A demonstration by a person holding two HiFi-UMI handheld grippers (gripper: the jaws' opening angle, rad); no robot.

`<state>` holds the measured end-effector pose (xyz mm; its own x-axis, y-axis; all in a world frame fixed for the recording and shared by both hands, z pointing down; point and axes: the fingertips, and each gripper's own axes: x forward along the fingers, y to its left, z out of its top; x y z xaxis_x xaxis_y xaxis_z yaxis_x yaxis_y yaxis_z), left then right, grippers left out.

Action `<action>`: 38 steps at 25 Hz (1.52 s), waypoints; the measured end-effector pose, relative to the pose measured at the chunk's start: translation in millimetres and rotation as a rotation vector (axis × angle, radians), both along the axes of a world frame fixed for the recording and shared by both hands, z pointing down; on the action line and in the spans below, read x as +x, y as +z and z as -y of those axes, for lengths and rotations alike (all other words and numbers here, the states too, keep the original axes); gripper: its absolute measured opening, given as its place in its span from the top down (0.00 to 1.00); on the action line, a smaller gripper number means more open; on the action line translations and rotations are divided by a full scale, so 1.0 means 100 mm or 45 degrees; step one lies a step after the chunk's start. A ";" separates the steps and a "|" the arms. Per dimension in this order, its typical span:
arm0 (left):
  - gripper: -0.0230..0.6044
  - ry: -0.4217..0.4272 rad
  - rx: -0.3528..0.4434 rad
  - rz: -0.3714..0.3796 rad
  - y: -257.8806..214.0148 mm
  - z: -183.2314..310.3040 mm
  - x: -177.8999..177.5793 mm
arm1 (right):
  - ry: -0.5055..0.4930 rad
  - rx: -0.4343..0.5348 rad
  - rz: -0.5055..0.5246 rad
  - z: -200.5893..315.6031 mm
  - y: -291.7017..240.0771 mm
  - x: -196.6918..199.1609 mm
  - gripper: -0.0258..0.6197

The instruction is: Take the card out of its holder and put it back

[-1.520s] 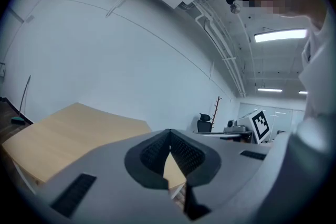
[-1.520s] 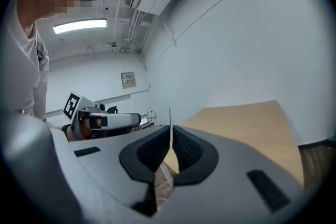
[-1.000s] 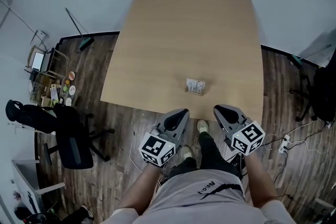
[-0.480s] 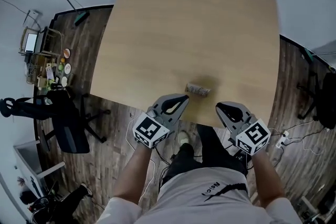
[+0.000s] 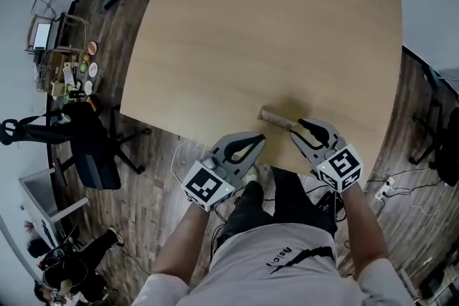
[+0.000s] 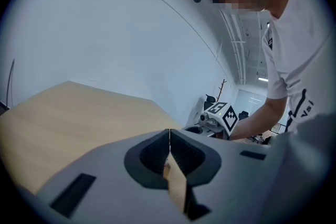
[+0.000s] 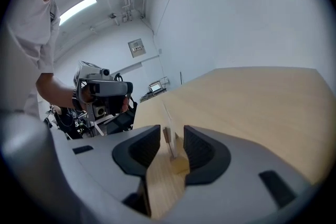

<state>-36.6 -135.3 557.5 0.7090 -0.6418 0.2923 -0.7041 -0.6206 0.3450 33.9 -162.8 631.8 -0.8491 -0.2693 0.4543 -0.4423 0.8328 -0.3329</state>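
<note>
A small wooden card holder [image 5: 276, 117] with a pale card standing in it sits near the front edge of the tan table [image 5: 272, 25]. My right gripper [image 5: 297, 129] is just behind the holder's right end and its jaws are opening. In the right gripper view the card [image 7: 166, 120] and the holder [image 7: 179, 164] show in the gap between the pads, and neither pad touches them. My left gripper [image 5: 258, 140] hangs over the table's edge, left of the holder and apart from it. Its jaws [image 6: 169, 132] are shut with nothing in them.
A black office chair [image 5: 86, 147] and a cluttered cart [image 5: 64, 68] stand on the wood floor to the left. A power strip [image 5: 384, 188] with cables lies at the right. The person's legs are under the table's front edge.
Both grippers have moved forward from over the floor to the table's edge. The right gripper's jaws have parted beside the holder. The left gripper's jaws stay shut.
</note>
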 end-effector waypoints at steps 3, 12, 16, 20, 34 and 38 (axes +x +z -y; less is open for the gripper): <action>0.94 -0.017 0.018 -0.006 -0.05 0.02 -0.01 | -0.062 0.016 0.023 0.07 0.00 -0.12 0.76; 0.94 -0.062 -0.010 0.012 -0.08 -0.07 -0.08 | -0.218 0.067 0.019 0.07 -0.03 -0.20 0.92; 0.94 -0.078 0.006 0.008 -0.17 -0.12 -0.10 | -0.247 0.099 0.043 0.09 -0.16 -0.21 0.92; 0.94 -0.093 0.040 0.006 -0.26 -0.17 -0.10 | -0.258 0.149 0.052 0.14 -0.35 -0.20 0.92; 0.94 -0.179 0.019 -0.119 -0.67 -0.40 -0.10 | -0.100 0.245 0.106 0.19 -1.27 -0.13 0.92; 0.94 -0.178 0.036 -0.127 -0.89 -0.48 -0.11 | -0.054 0.259 0.141 0.06 -1.64 -0.15 0.92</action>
